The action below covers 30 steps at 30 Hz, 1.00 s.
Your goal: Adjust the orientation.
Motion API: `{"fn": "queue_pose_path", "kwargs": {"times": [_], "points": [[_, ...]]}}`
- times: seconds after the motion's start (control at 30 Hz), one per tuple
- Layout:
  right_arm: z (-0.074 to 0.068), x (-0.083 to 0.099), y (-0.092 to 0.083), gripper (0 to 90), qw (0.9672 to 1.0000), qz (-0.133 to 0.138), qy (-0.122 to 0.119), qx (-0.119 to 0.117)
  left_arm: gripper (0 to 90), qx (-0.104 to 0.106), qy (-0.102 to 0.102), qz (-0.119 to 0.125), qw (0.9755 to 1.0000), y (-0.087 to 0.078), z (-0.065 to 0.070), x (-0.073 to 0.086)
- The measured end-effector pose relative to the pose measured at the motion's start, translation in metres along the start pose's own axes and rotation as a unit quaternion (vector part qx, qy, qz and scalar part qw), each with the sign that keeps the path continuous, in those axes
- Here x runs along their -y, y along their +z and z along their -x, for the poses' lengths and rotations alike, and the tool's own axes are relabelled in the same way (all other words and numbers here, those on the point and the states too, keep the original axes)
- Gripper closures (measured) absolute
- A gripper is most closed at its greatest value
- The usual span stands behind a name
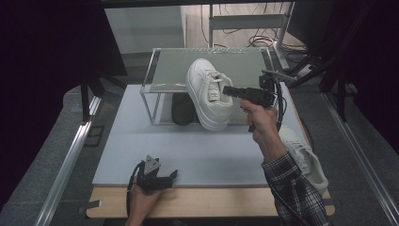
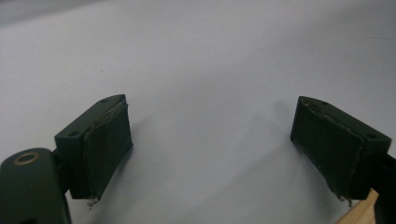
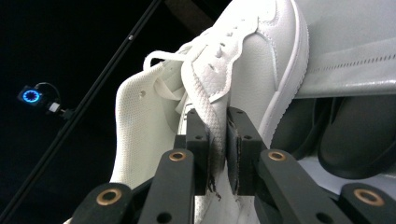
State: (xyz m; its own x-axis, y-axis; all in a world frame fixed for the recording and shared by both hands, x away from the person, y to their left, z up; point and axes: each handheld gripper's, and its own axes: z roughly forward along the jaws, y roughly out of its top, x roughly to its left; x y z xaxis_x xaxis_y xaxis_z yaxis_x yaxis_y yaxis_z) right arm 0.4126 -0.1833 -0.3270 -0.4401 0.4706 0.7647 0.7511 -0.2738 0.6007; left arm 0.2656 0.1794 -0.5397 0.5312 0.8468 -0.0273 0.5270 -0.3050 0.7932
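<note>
Right gripper (image 1: 231, 91), centre right of the high view: my jaws are nearly closed, pinched on the tongue of the white leather low-top sneaker (image 1: 207, 92); in the right gripper view the pads clamp the tongue (image 3: 210, 121) with a flat lace running over it; grip looks firm.

The sneaker sits centre frame in the high view, tilted, toe toward the top of the frame, resting on the top shelf of the clear acrylic shoe rack (image 1: 162, 59), heel overhanging its front edge; a pair of black slippers (image 1: 183, 109) lies on the lower level beneath.

Handling, my judgement: light, but the tongue is soft and will flex, so the shoe may swing or twist; the smooth leather looks slippery; a hold on the stiffer heel collar or sidewall would steady it better.

Left gripper (image 1: 155, 178), lower left of the high view: jaws wide apart over the pale grey mat (image 2: 196, 56), holding nothing.

A second white sneaker (image 1: 306, 157) lies at lower right, partly behind my sleeve.
</note>
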Motion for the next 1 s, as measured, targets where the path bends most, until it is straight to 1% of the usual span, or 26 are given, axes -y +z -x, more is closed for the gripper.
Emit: {"fn": "queue_pose_path", "kwargs": {"times": [0.03, 0.4, 0.67, 0.7, 0.73, 0.8, 1.0], "points": [[0.000, -0.002, 0.003, 80.6, 1.0000, 0.001, -0.001, 0.005, 12.2, 0.000, 0.000, 0.000, 1.0000, 0.000, 0.000, 0.000], [0.004, -0.011, 0.017, 80.7, 0.9998, 0.011, 0.002, 0.019, 12.2, 0.000, 0.000, 0.000, 1.0000, 0.000, 0.000, 0.000], [0.005, -0.020, 0.027, 80.6, 0.9990, 0.021, 0.002, 0.040, 12.2, 0.000, 0.000, 0.000, 1.0000, 0.000, 0.000, 0.000], [0.005, -0.020, 0.027, 80.6, 0.9990, 0.021, 0.002, 0.040, 12.2, 0.000, 0.000, 0.000, 1.0000, 0.000, 0.000, 0.000], [0.005, -0.022, 0.030, 80.5, 0.9986, 0.024, 0.000, 0.048, 12.2, 0.000, 0.000, 0.000, 1.0000, 0.000, 0.000, 0.000], [0.005, -0.025, 0.032, 80.4, 0.9982, 0.026, 0.001, 0.054, 12.2, 0.000, 0.000, 0.000, 1.0000, 0.000, 0.000, 0.000], [0.007, -0.031, 0.039, 80.2, 0.9973, 0.036, 0.004, 0.064, 12.1, 0.000, 0.000, 0.000, 1.0000, 0.000, 0.000, 0.000]]}}
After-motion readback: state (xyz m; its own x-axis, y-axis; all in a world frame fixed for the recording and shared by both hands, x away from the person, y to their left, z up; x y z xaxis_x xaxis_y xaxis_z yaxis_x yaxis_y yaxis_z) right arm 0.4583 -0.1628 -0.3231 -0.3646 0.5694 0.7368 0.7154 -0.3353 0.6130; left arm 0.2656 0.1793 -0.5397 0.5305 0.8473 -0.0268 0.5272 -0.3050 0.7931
